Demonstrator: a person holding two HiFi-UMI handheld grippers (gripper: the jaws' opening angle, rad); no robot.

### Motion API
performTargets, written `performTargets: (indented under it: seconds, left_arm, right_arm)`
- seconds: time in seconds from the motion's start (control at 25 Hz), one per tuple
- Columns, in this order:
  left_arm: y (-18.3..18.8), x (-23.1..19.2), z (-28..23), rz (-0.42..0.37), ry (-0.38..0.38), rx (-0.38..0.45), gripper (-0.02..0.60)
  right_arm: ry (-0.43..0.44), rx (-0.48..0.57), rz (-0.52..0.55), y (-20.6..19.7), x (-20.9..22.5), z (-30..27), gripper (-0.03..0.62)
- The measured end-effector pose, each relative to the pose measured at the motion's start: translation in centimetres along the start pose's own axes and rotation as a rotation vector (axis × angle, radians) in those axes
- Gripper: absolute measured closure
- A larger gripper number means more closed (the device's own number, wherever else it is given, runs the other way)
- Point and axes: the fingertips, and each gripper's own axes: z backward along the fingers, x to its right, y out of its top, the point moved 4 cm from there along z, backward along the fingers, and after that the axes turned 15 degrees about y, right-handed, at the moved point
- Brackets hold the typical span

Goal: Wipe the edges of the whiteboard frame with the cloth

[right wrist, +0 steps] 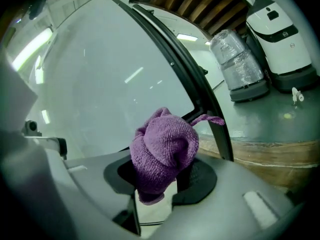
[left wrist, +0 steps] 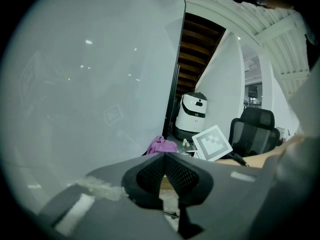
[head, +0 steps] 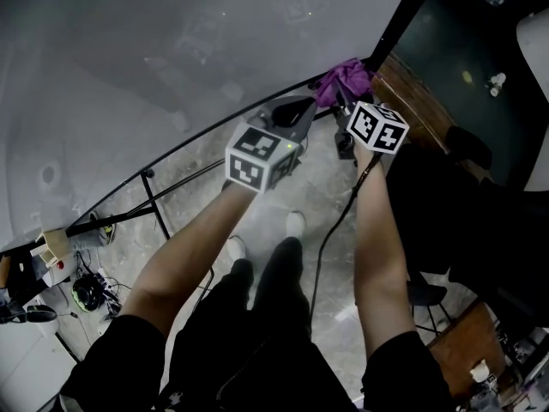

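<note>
The right gripper (right wrist: pixel 161 183) is clamped on a bunched purple cloth (right wrist: pixel 164 145), which bulges up out of the jaws, with one thin corner trailing towards the black whiteboard frame (right wrist: pixel 199 82). In the head view the cloth sits right at the frame's lower corner, where the bottom rail meets the upright edge; whether it actually touches the frame I cannot tell. The left gripper (left wrist: pixel 165 159) has its jaws pressed together with nothing between them, and it points along the whiteboard (left wrist: pixel 90 84) towards that same corner, just beside the right gripper. Beyond the frame a dark platform with a wooden edge (right wrist: pixel 270 151) carries a clear ribbed container (right wrist: pixel 236 59) on a dark base. Whether the container holds anything cannot be made out. Next to it stands a white floor-cleaning machine (right wrist: pixel 279 38). The left gripper view also takes in a black office chair (left wrist: pixel 254 130) behind the right gripper's marker cube. Below, the head view shows both bare forearms, dark trousers, pale shoes (head: pixel 293 223) and a mottled stone floor (head: pixel 330 187).
</note>
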Motion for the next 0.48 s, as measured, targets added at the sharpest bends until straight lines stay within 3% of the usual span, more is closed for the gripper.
performTargets:
  seconds: [0.48]
  left_arm:
    - [-2.6, -4.9, 5.4, 0.064, 0.092, -0.019, 0.578]
  right_arm:
    - [0.068, -0.044, -0.052, -5.0, -6.3, -2.7, 0.441]
